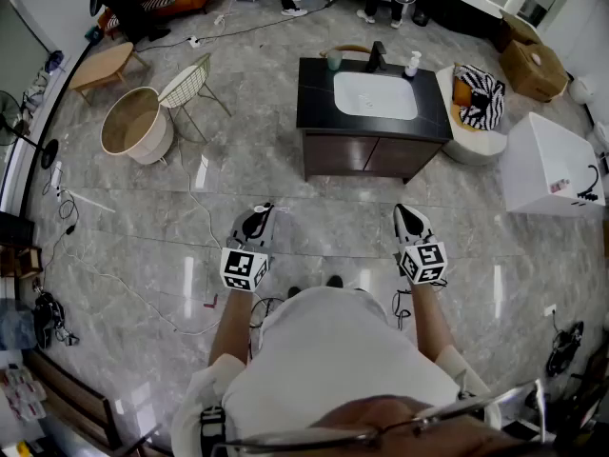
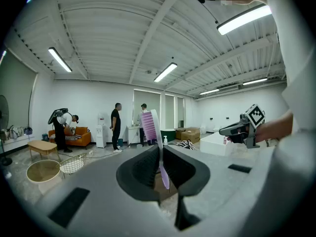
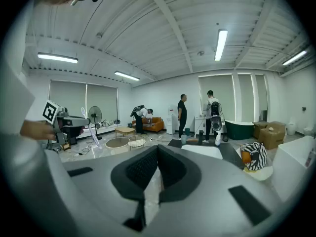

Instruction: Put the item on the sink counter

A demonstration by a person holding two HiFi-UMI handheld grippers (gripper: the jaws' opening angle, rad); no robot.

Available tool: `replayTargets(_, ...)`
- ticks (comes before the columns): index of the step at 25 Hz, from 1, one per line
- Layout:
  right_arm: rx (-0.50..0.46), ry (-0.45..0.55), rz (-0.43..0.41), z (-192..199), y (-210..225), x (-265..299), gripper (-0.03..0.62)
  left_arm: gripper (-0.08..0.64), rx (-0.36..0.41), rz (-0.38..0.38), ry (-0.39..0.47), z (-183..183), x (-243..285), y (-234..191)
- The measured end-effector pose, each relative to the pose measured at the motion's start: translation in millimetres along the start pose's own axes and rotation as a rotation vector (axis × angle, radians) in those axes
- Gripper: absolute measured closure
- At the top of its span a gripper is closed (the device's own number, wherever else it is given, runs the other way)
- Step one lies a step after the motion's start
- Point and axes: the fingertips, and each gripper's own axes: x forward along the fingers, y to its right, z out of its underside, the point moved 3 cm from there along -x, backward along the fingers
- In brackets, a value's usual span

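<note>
My left gripper (image 1: 255, 220) is shut on a toothbrush (image 2: 151, 126) with a white-lilac handle and pink bristles, which stands upright between the jaws (image 2: 160, 157). The right gripper view also catches the toothbrush (image 3: 94, 134), sticking out of the left gripper (image 3: 74, 123). My right gripper (image 1: 410, 219) is shut with nothing in it (image 3: 157, 158). The sink counter (image 1: 318, 91), a dark top with a white basin (image 1: 375, 94), stands about a metre ahead on the floor. Both grippers hang well short of it, over the tiled floor.
A cup (image 1: 334, 60), a black faucet (image 1: 378, 55) and a soap bottle (image 1: 412, 64) stand at the counter's back edge. A white seat with a striped bag (image 1: 481, 99) and a white cabinet (image 1: 547, 165) are to the right. A wire chair (image 1: 190, 84) and round tub (image 1: 133, 122) are to the left. Cables cross the floor.
</note>
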Motion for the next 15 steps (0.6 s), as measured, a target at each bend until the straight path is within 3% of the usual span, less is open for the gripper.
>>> replayTargets(15,0.022,0.008,-0.015,-1.3,14.6,-3.6,0.589,0.532,-0.007,-0.002,-0.028,5.1,12.6,19.5)
